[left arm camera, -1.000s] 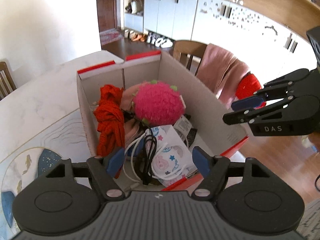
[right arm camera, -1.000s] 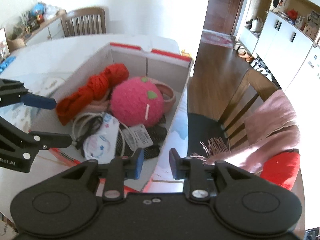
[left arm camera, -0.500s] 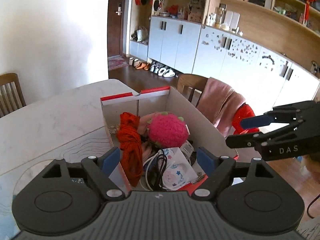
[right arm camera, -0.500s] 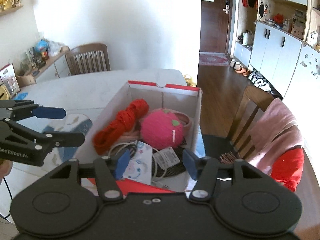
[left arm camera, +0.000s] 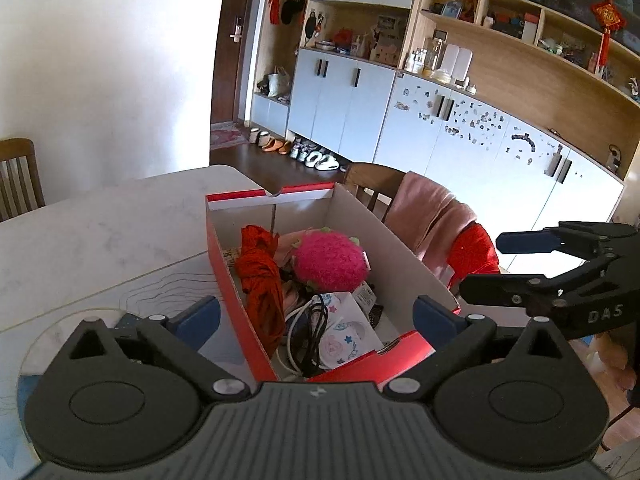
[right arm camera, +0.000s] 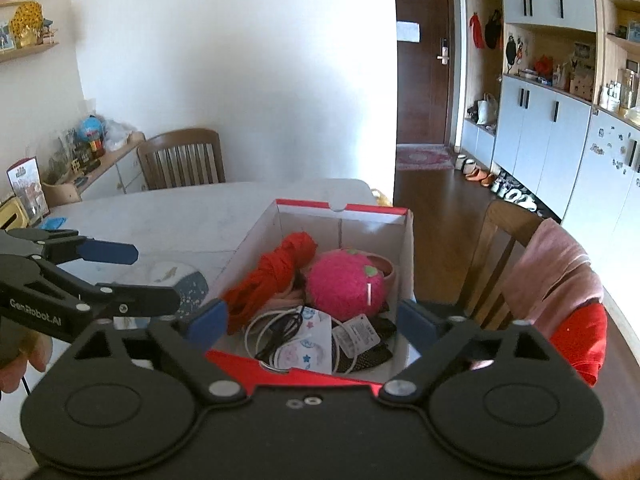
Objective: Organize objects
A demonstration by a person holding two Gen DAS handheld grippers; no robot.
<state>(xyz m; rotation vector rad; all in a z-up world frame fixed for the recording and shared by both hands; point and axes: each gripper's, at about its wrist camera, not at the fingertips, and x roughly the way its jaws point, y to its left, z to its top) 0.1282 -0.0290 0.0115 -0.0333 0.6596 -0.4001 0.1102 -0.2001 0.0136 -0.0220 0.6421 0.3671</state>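
**Filled shoebox on the table, both grippers spread and empty**

The red-and-white shoebox (left arm camera: 320,200) stands open on the white marble table (left arm camera: 100,232), close to the table edge beside a wooden chair (right arm camera: 496,240) draped with a pink cloth (right arm camera: 552,268). Inside it lie a fuzzy pink plush ball (right arm camera: 346,284), a knotted red cloth (right arm camera: 276,276) along the left wall, coiled white and black cables (right arm camera: 280,328), a pouch printed with stars (left arm camera: 344,332) and a tagged dark item (right arm camera: 360,334).

The left gripper (left arm camera: 316,316) sits back from the box's near end. Its jaws have just been opening; they stand wide, nothing between the pads. The right gripper (right arm camera: 312,320) likewise has just been opening, spread wide and empty. A patterned placemat (right arm camera: 176,280) lies left of the box.
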